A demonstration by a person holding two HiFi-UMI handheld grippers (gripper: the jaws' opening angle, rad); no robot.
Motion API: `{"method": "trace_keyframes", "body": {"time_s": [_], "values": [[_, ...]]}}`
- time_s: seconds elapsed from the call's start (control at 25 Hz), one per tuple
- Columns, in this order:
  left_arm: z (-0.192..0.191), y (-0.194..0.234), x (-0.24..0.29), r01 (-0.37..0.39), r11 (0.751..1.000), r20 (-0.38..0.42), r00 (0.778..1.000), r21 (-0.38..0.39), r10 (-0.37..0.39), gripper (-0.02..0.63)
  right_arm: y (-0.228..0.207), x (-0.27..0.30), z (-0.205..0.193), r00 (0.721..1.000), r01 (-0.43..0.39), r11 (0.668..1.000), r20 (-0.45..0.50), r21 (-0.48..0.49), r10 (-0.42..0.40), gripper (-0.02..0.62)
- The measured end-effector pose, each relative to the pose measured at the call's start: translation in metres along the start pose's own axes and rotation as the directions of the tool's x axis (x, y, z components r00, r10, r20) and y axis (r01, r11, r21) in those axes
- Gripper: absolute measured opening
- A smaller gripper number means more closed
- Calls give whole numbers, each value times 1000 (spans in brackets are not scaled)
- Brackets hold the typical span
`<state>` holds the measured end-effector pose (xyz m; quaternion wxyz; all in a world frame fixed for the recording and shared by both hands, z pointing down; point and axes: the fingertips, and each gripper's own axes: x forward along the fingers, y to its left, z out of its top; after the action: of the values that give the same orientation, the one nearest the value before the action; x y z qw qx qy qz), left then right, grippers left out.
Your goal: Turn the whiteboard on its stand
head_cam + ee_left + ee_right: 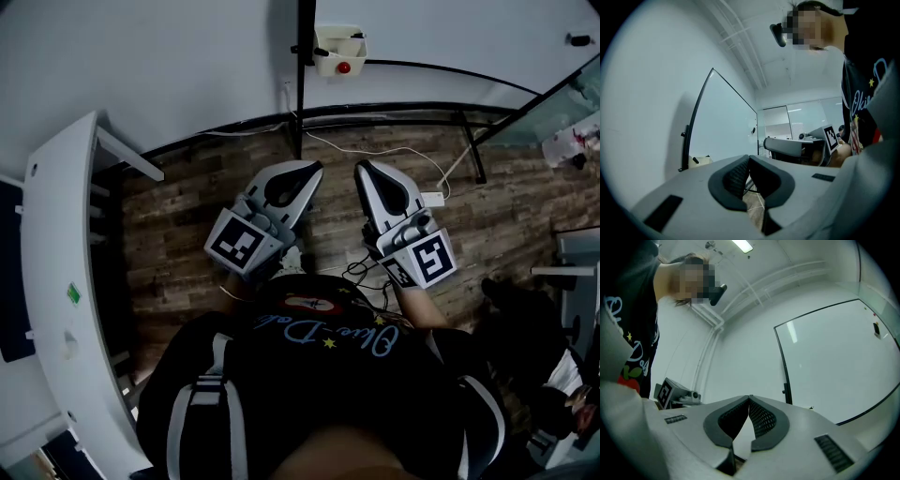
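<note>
Wood-plank floor (178,234) under everything in the head view. Two grippers, left gripper (312,169) and right gripper (362,169), one whiteboard (441,33) just ahead of both.

Left gripper view: jaws pressed together, empty, board ahead-left, plus the other tool's marker cube (830,137).

Right gripper view: jaws also together, nothing between, board ahead-right, ceiling light (742,244) above.

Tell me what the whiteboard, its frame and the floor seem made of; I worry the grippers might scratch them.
Whiteboard: a smooth, glossy white panel with a bright reflection on it. It could be coated metal or glass; the look leaves that open.
Frame: thin black edging, probably metal or plastic.
Floor: brown planks with visible grain, either wood or wood-look laminate.
</note>
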<state>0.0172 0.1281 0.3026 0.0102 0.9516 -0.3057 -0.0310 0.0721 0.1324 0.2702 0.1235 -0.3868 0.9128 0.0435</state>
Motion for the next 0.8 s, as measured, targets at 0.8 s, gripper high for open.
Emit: {"method": "trace_keyframes", "body": {"time_s": [0.8], "values": [[-8, 99, 11, 4, 1000, -24, 1000, -11, -4, -3, -31, 85, -32, 999, 37, 999, -11, 10, -36, 34]]}}
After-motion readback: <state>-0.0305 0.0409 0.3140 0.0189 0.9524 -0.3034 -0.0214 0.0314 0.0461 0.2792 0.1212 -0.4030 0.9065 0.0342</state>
